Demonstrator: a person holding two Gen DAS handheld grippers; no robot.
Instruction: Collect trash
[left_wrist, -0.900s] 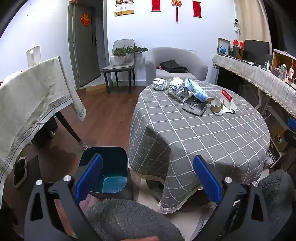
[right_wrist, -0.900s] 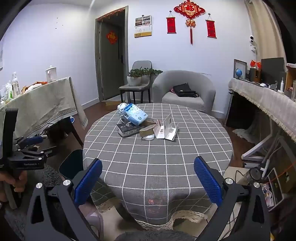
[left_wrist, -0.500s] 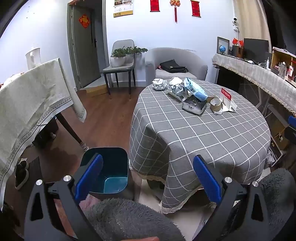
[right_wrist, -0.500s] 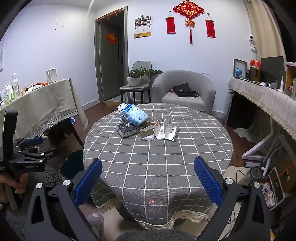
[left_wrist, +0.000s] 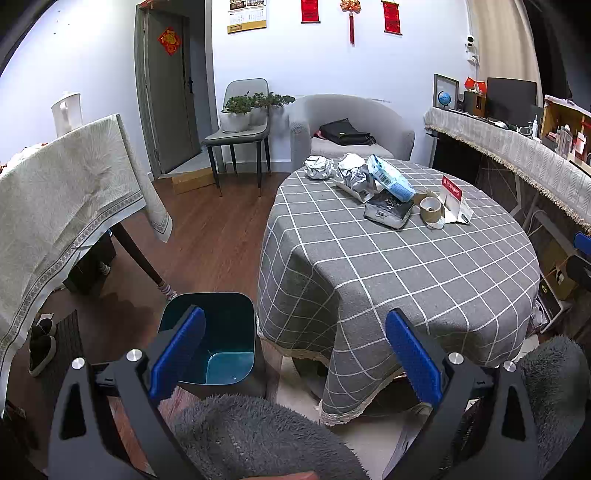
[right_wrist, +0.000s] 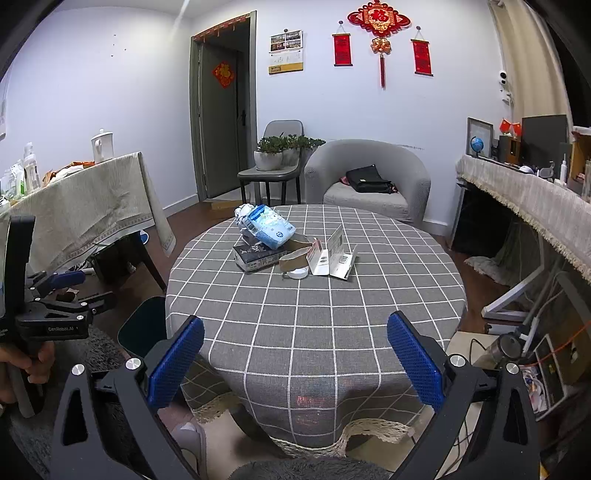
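A round table with a grey checked cloth (left_wrist: 424, 280) holds a pile of trash at its far side: crumpled foil balls (left_wrist: 319, 167), a blue-white plastic bag (left_wrist: 389, 179), a dark packet (left_wrist: 388, 212), a tape roll (left_wrist: 431, 208) and folded cards (left_wrist: 452, 194). The pile shows in the right wrist view too, with the bag (right_wrist: 267, 225) and cards (right_wrist: 332, 254). A dark teal bin (left_wrist: 221, 343) stands on the floor left of the table. My left gripper (left_wrist: 295, 354) is open and empty above the bin and table edge. My right gripper (right_wrist: 295, 358) is open and empty before the table's near edge.
A side table with a beige cloth (left_wrist: 62, 192) stands at left. A grey chair with plants (left_wrist: 243, 122) and a grey armchair (left_wrist: 351, 125) stand behind. A long covered desk (left_wrist: 517, 155) runs along the right. Cables and boxes (right_wrist: 535, 354) lie on the floor at right.
Both grippers stay open. The left view has shifted slightly, the table and bin sitting a little higher and closer in the frame. The right view is almost unchanged.
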